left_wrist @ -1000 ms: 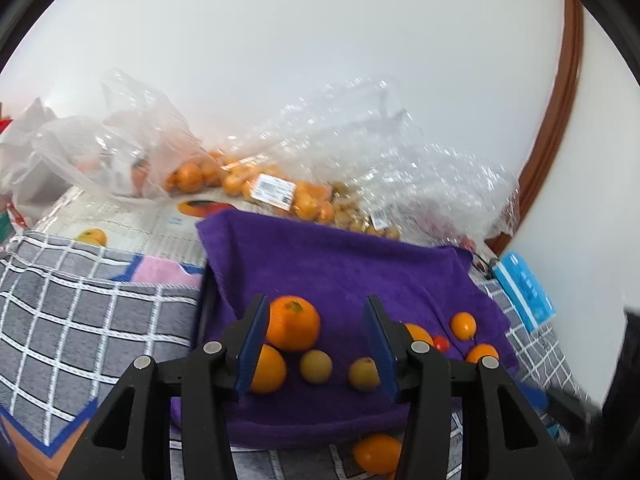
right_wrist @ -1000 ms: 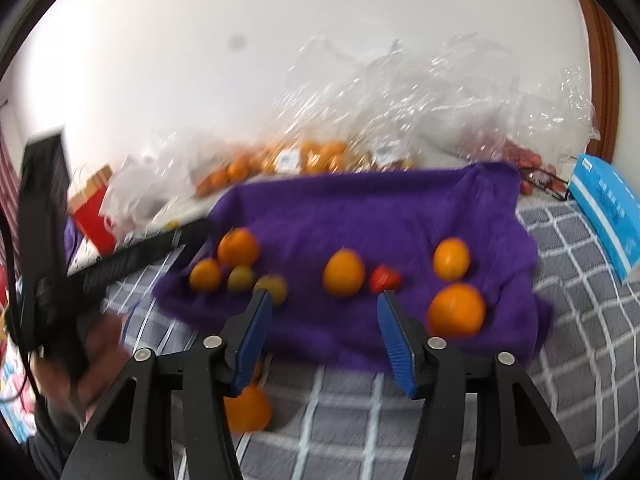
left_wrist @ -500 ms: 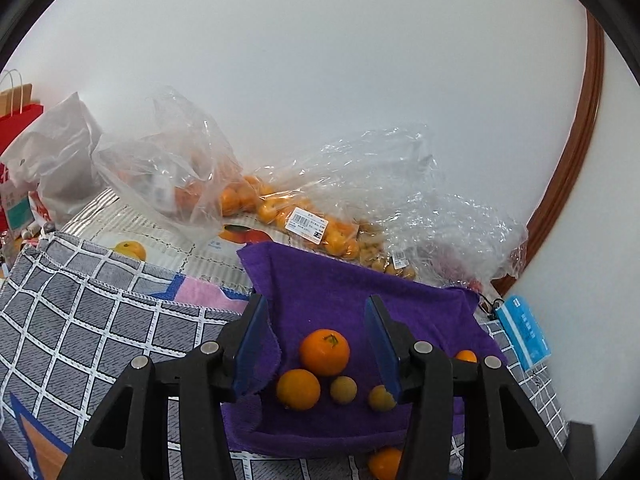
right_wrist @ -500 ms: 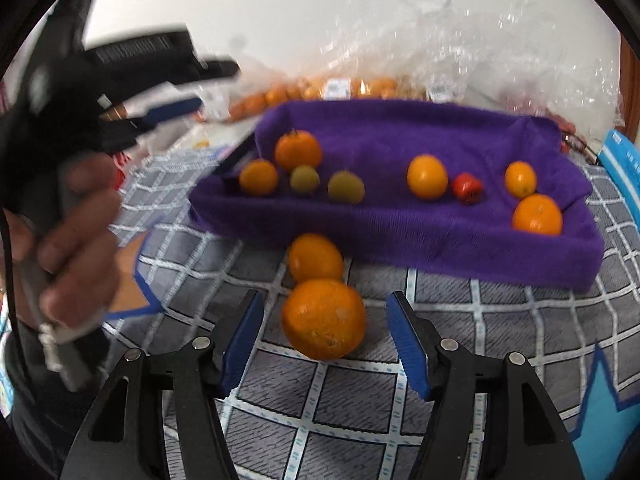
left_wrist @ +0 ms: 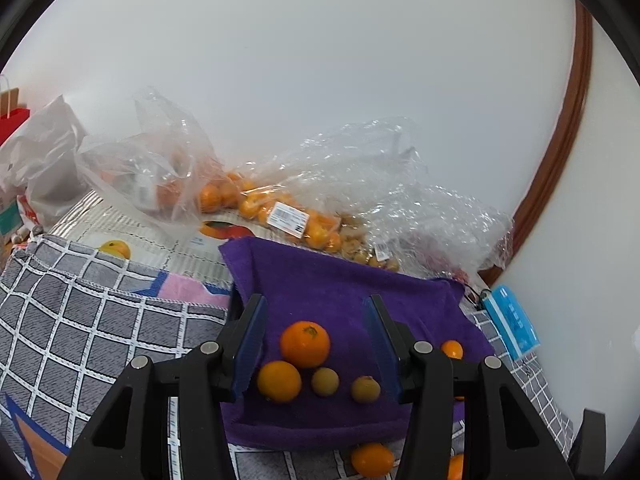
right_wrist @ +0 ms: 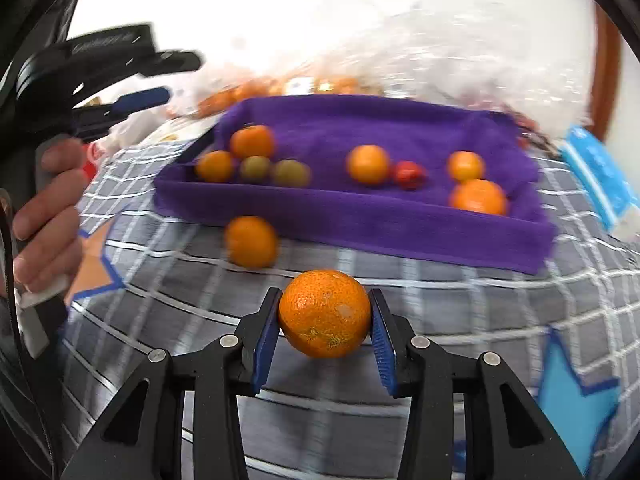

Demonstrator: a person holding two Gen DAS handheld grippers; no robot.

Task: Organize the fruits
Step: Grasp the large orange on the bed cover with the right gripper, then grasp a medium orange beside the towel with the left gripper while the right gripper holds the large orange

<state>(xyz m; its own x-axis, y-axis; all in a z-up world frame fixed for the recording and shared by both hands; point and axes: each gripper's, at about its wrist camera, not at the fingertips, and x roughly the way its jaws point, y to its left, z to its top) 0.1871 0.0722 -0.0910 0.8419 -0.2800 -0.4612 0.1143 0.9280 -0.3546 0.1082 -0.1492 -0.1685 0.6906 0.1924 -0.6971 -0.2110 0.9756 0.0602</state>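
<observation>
While the right gripper (right_wrist: 325, 334) pinched an orange (right_wrist: 325, 314) before the tray (right_wrist: 360, 224), left gripper (left_wrist: 316, 344) jaws stood spread.

No lettering is legible: the bag's white barcode label (left_wrist: 287, 215) and the blue box (left_wrist: 510, 322) print stay unreadable.

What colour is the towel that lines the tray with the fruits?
The towel is purple; the left wrist view shows it sharpest.
</observation>
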